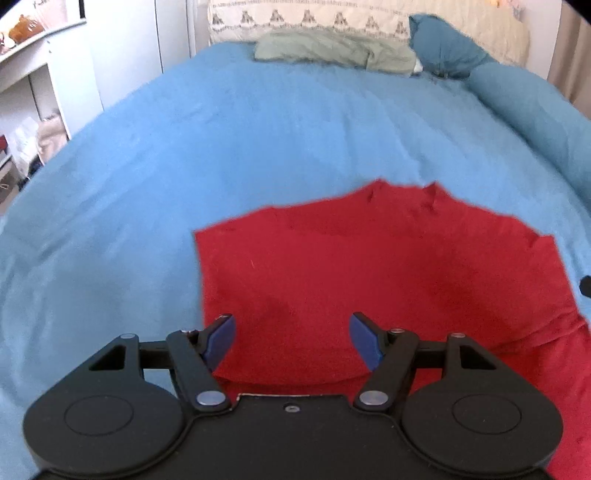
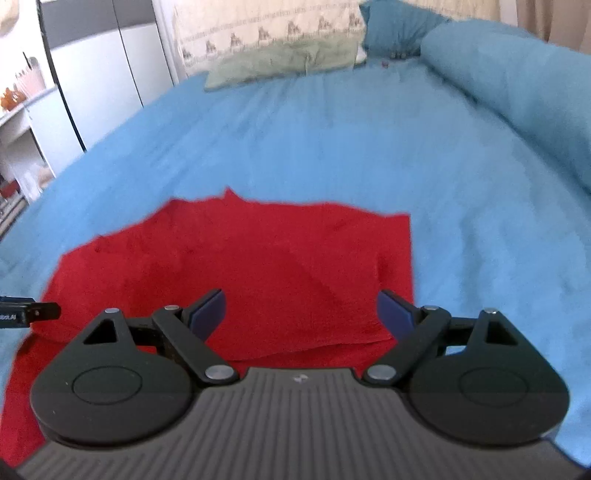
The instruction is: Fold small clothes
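Our left gripper point(image 1: 292, 341) is wide open with nothing in it. It hangs over the near left part of the red cloth point(image 1: 369, 280). Our right gripper point(image 2: 301, 317) is wide open too, with nothing between its blue pads point(image 2: 208, 314). It hangs over the near right part of the same cloth. The red cloth lies flat on the blue bed cover point(image 1: 240, 147), with a folded layer on top. Far back we see a green cloth point(image 1: 332, 51) by a pale pillow point(image 1: 314, 18).
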The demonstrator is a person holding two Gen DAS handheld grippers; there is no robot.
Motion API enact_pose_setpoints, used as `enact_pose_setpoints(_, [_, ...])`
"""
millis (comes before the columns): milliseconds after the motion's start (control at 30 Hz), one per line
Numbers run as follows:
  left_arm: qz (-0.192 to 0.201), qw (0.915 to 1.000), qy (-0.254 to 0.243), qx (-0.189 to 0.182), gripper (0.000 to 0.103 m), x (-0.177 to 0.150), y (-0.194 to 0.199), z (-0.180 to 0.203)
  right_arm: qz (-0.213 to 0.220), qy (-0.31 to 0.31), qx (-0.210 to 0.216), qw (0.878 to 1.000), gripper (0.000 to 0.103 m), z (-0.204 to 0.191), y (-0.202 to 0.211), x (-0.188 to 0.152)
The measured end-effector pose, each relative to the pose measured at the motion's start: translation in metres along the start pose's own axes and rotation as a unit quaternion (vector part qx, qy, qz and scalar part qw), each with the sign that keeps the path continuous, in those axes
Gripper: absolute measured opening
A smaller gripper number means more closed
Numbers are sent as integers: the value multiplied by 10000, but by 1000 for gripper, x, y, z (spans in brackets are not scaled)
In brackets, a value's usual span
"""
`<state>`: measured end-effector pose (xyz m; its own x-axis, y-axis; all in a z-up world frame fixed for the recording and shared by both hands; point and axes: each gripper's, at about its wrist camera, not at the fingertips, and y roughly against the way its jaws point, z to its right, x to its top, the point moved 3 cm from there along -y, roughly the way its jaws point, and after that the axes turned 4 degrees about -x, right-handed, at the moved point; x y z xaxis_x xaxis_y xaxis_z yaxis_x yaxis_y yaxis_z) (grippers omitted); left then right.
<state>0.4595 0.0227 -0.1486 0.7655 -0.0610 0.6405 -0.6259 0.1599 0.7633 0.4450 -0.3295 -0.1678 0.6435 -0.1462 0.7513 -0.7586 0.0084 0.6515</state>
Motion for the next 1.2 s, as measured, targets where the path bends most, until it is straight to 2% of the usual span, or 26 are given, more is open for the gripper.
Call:
enact_pose_setpoints(100, [172,9999,9,-14,75,4,38,0,207,-4,85,9997,103,5,35,6])
enact_pose_setpoints(167, [276,9996,16,8,87,3,66,-2,293,-37,172,9994,103,8,60,8])
enact_pose_setpoints(200, [342,9994,64,14,98,0,82,-4,318,-64,219,9992,103,10,77,10])
enact_pose_setpoints(233, [423,9990,125,-18,101,-4,98,-7,325,-94,257,9991,103,13,90,9])
enact_pose_setpoints(333, [360,9985,374,-170,101,-22,137,-16,202,-225,378,9988,103,20,130,4])
enact_pose_setpoints(500, [-89,9982,577,-136,101,-68,170,-32,-254,-272,384,9986,103,27,175,-24])
enact_pose_setpoints(600, [-450,9959,753,-235,98,-100,175,-42,-568,-330,237,9976,103,33,193,-50])
enact_pose_setpoints(700, [-863,9935,672,-312,87,-134,174,-45,-907,-358,8,9952,103,40,204,-84])
enact_pose_setpoints(767, [-1224,9903,593,-280,83,-156,167,-45,-1121,-371,-118,9929,103,43,207,-103])
enact_pose_setpoints(833, [-1509,9864,611,-226,67,-177,163,-44,-1383,-358,-246,9894,102,46,209,-123])
enact_pose_setpoints(933, [-1840,9806,642,-224,60,-202,157,-42,-1837,-320,-439,9815,97,49,208,-151])
enact_pose_setpoints(1067, [-2124,9745,673,-254,53,-224,151,-35,-2304,-169,-632,9709,89,49,213,-186])
enact_pose_setpoints(1200, [-2111,9751,640,-217,52,-233,152,-31,-2733,-252,-708,9590,88,51,214,-212])
